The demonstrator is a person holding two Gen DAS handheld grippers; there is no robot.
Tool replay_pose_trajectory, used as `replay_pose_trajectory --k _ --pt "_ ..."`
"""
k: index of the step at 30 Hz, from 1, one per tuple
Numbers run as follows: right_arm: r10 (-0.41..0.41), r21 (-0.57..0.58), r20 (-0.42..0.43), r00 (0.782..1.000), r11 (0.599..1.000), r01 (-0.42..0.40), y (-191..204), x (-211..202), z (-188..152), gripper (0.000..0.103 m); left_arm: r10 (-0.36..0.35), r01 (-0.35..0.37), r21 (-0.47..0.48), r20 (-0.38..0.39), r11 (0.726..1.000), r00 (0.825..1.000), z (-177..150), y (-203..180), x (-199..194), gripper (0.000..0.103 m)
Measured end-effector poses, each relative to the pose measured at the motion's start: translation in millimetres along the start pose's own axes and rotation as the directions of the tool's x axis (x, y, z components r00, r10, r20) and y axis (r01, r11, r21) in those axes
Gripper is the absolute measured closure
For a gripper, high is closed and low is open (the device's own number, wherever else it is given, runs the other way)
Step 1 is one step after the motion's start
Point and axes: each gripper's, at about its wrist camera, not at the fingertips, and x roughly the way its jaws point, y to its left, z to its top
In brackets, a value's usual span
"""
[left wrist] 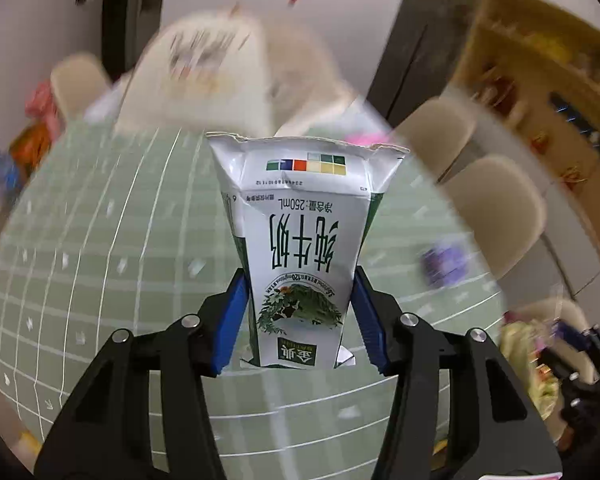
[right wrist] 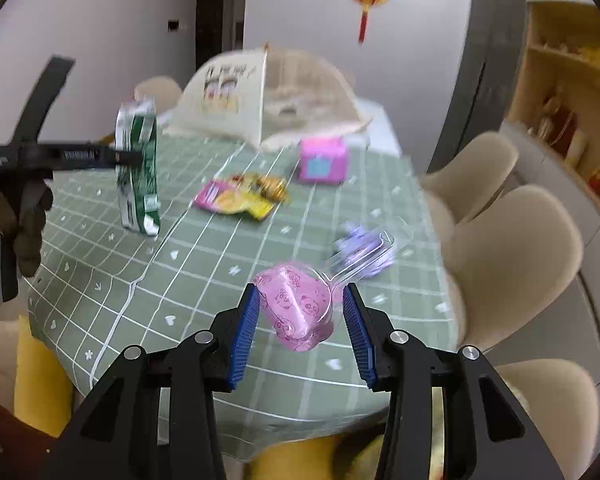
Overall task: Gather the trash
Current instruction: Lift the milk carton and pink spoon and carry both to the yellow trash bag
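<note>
A crumpled white and green milk carton stands upside down between the blue pads of my left gripper, which is shut on its pinched waist. In the right wrist view the same carton hangs above the table's left side, held by the left gripper in a gloved hand. My right gripper is shut on a pink packet with panda prints in clear plastic, lifted off the green checked tablecloth.
On the cloth lie a yellow and pink snack wrapper, a pink box and a small purple item. A cream mesh food cover stands at the far end. Beige chairs line the right side.
</note>
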Motion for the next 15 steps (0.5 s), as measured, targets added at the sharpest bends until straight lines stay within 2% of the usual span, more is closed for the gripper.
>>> replay_pose_trajectory --k 4,7,11,15 --pt "-0.017 0.008 0.083 0.996 1.000 0.016 -30.9 -42.6 -5.5 0.062 -0.065 0.058 0.053 0.148 0.997 0.987 15.3 -69.2 -51.3 0.054" --pt "-0.045 0.005 0.136 0.990 0.999 0.045 -54.4 -72.9 -13.2 0.062 -0.116 0.099 0.092 0.202 0.991 0.972 15.3 -116.9 -75.9 0.054" --pt "-0.092 0.031 0.176 0.980 0.996 0.087 -88.7 -105.8 -26.8 0.062 -0.194 0.170 0.127 0.212 0.977 0.958 2.0 -169.4 -92.1 0.054" --pt "-0.151 0.080 0.179 0.972 0.987 0.139 -120.9 -130.6 -48.7 0.062 -0.273 0.247 0.167 0.157 0.955 0.949 -18.3 -216.5 -90.9 0.054"
